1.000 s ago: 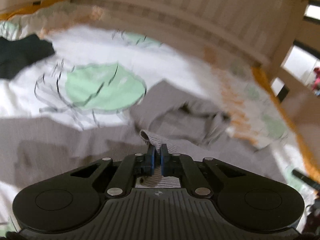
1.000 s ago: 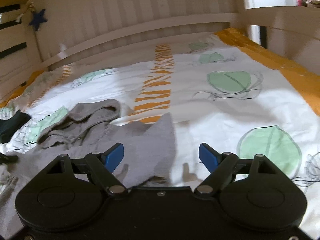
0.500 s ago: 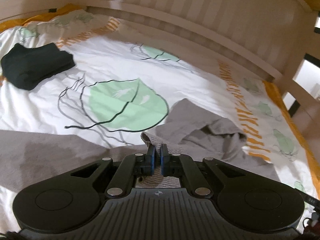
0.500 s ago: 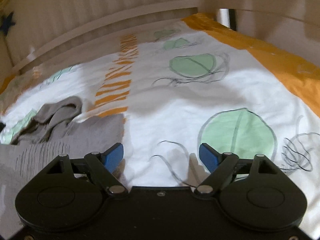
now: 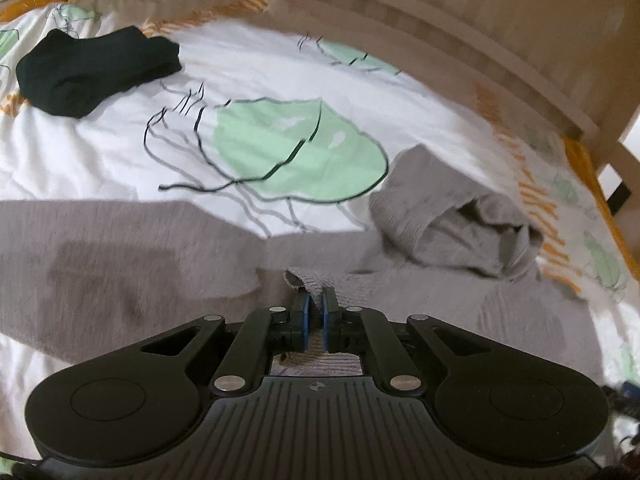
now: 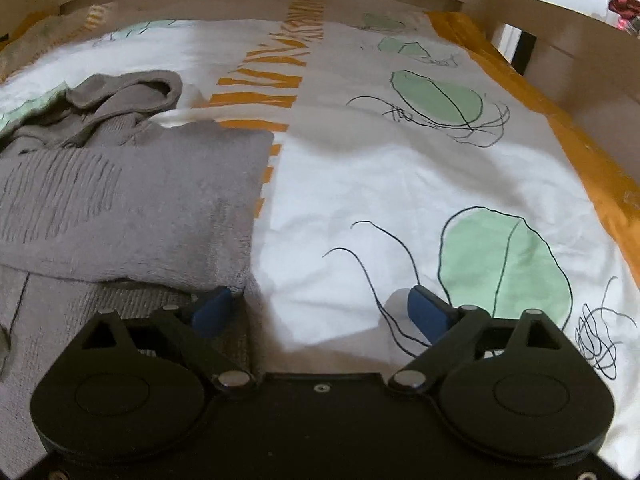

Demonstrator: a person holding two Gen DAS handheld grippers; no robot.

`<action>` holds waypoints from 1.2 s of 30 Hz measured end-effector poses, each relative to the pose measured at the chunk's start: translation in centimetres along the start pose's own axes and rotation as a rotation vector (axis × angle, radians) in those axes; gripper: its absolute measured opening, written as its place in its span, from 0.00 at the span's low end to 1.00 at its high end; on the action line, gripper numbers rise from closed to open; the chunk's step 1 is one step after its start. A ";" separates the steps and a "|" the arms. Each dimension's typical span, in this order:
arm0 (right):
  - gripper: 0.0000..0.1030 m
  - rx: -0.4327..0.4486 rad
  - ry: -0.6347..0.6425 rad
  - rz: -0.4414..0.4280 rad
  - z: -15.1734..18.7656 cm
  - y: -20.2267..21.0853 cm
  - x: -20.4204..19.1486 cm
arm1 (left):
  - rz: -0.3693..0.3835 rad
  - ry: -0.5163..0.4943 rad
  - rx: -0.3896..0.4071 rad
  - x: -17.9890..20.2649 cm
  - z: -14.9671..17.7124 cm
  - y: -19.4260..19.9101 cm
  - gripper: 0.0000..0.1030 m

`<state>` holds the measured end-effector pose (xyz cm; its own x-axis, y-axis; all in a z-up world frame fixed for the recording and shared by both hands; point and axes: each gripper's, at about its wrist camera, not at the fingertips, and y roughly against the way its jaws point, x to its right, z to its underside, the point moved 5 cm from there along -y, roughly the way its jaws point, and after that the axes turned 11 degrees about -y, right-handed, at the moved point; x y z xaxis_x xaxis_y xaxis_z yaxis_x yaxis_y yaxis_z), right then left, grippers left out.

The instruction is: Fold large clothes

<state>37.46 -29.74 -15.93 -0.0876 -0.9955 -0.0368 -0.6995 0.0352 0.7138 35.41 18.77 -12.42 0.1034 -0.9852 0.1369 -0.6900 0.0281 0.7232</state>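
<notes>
Left gripper (image 5: 314, 312) pinches grey hoodie (image 5: 448, 224); writing unseen.

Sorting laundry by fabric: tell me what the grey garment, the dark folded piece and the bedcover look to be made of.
Grey hoodie: looks like soft, matte knit, probably cotton or fleece; ribbed texture shows near the left tongs, shut on its edge.
Dark folded garment: matte black cloth; weave too blurred to tell.
Bedcover: smooth, thin printed woven fabric, likely cotton, creasing softly.
</notes>
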 end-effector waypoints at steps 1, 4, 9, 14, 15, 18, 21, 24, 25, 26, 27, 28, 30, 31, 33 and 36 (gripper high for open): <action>0.90 0.027 -0.007 0.000 -0.3 0.3 0.0 | -0.016 -0.008 -0.005 -0.1 0.3 -0.1 0.07; 0.91 0.123 -0.019 -0.029 -1.2 1.6 -0.5 | -0.061 -0.034 -0.021 -0.8 1.2 -0.7 0.07; 0.91 0.098 0.042 -0.037 -0.7 0.2 -2.2 | -0.082 -0.050 -0.062 -2.1 2.9 -1.7 0.11; 0.92 0.069 0.024 -0.038 -0.2 -0.8 -2.0 | 0.014 -0.001 -0.034 -3.4 3.4 -0.8 0.25; 0.92 0.075 0.019 -0.040 -0.3 -0.6 -2.0 | 0.029 0.013 -0.027 -3.7 3.4 -0.3 0.28; 0.92 0.118 0.003 -0.049 -0.3 0.4 -2.0 | 0.024 0.034 0.001 -5.2 3.3 1.3 0.49; 0.93 0.172 -0.023 -0.097 -0.4 2.0 -2.6 | -0.007 0.065 0.031 -7.6 3.3 3.2 0.57; 0.94 0.230 -0.018 -0.155 -0.5 3.8 -3.9 | -0.062 0.115 0.044 -10.9 3.3 4.6 0.59; 0.94 0.243 -0.005 -0.174 -0.4 4.3 -4.5 | -0.084 0.137 0.045 -12.3 3.3 5.0 0.59; 0.95 0.251 0.009 -0.191 -0.2 4.7 -5.1 | -0.103 0.159 0.046 -13.4 3.4 5.4 0.59; 0.95 0.254 0.027 -0.211 0.1 5.1 -5.9 | -0.124 0.190 0.047 -14.8 3.6 5.8 0.59; 0.95 0.251 0.042 -0.227 0.3 5.3 -6.6 | -0.140 0.218 0.047 -16.1 3.8 6.1 0.59; 0.95 0.235 0.075 -0.259 0.9 5.6 -8.1 | -0.178 0.282 0.045 -18.7 4.2 6.7 0.59; 0.95 0.226 0.091 -0.271 1.2 5.7 -8.9 | -0.194 0.312 0.041 -19.8 4.4 7.0 0.59; 0.95 0.205 0.127 -0.295 1.8 5.7 -10.4 | -0.222 0.372 0.035 -22.1 4.8 7.4 0.59; 0.95 0.169 0.178 -0.333 3.0 5.9 -13.0 | -0.249 0.432 0.039 -25.0 4.9 7.5 0.59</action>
<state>32.36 -16.32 -13.35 0.2769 -0.9541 -0.1145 -0.7766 -0.2924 0.5580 24.14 42.77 -13.69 0.5499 -0.8008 0.2375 -0.6325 -0.2135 0.7446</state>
